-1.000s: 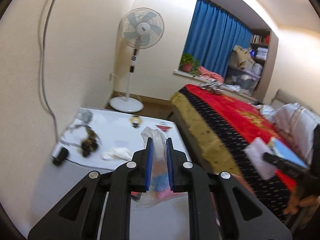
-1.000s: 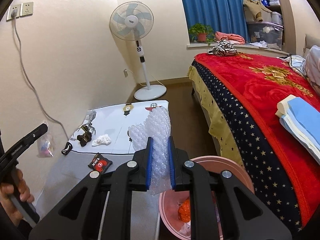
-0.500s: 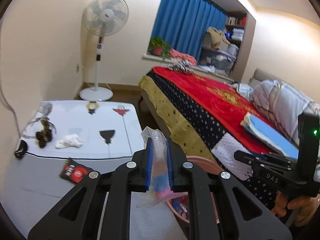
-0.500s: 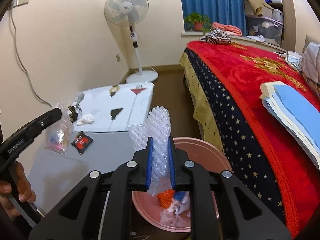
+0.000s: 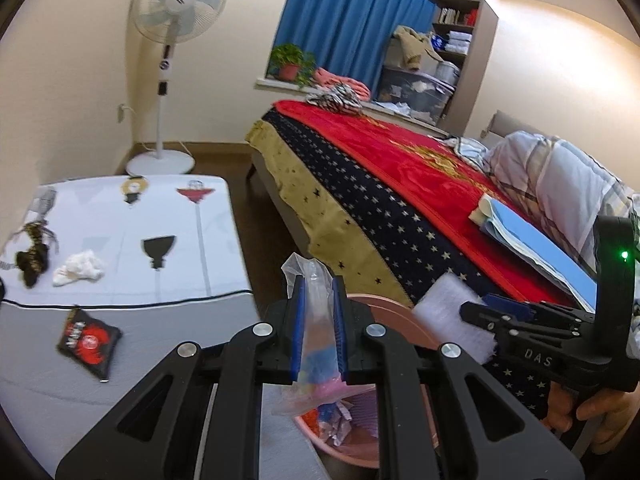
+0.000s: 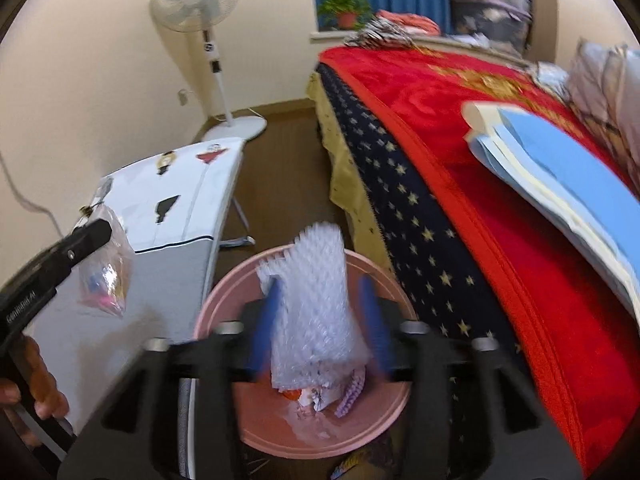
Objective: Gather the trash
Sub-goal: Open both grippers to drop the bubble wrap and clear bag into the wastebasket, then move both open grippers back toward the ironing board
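Observation:
My left gripper is shut on a clear plastic bag with coloured bits inside, and holds it over the near rim of the pink bin. In the right wrist view that bag hangs left of the bin. My right gripper is above the bin and its jaws are opening. A sheet of bubble wrap stands loose between the blue pads. A black and red packet and a crumpled white tissue lie on the low table.
The bin holds several scraps. A bed with a red blanket runs along the right, with blue folders on it. A standing fan is in the far corner. A dark tangled bundle lies at the table's left edge.
Both grippers have moved down and over to the pink bin. The right jaws, shut on the bubble wrap before, have spread apart. The left grip on the bag is unchanged.

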### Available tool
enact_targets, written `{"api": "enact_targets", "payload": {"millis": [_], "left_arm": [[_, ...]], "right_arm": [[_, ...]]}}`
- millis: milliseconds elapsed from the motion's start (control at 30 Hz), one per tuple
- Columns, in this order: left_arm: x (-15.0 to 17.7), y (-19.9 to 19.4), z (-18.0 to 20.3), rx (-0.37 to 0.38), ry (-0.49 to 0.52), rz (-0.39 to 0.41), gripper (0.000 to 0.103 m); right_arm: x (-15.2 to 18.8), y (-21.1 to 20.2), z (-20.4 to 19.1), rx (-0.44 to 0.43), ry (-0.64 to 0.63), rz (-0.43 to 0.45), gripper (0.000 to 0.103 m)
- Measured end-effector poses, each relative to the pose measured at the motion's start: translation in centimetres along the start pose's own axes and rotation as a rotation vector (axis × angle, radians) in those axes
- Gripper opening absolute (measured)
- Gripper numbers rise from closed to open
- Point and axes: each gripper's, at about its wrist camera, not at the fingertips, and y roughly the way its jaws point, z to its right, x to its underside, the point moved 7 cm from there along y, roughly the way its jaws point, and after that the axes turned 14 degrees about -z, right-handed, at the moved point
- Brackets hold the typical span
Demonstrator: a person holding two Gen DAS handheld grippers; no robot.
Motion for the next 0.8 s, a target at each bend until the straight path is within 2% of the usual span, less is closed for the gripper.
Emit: {"api": "enact_targets", "payload": {"millis": [200,433,500,533,567,667,800], "left_arm": [[0.8,3.2,2.0,0.052,0.010,-0.067,0.013],[1.7,5.6,4.4,0.078,0.044,-0.114,0.015],[1.8,6.2,4.9,0.077,0.040,-0.123,0.040],[1.9,6.3,4.9,0.059,0.031,-0.126,0.071],[1.8,6.2,4.7,0.020,0.012,-0.110,0.087],[1.4,5.5,3.8,-0.014,-0.017,-0.080,0.095],[1.1,4.5,1.7,-0.066,-0.062,-0.076,0.095]], "right_arm": [[-0.4,0.1,2.2,0.022,0.086,0.003,0.064],[-0.4,0.5,4.1,0.067,0.139,-0.027,0.065],[-0.3,0.6,4.4,0.067,0.149,-0.036,0.065],[-0.3,0.6,4.5,0.068,0.151,-0.035,0.065],[-0.3,0.5,4.6,0.070,0.149,-0.034,0.065],[-0.2,0.4,4.6,0.080,0.140,-0.030,0.066],[-0.5,0.1,4.4,0.081,0.139,-0.017,0.075]]}}
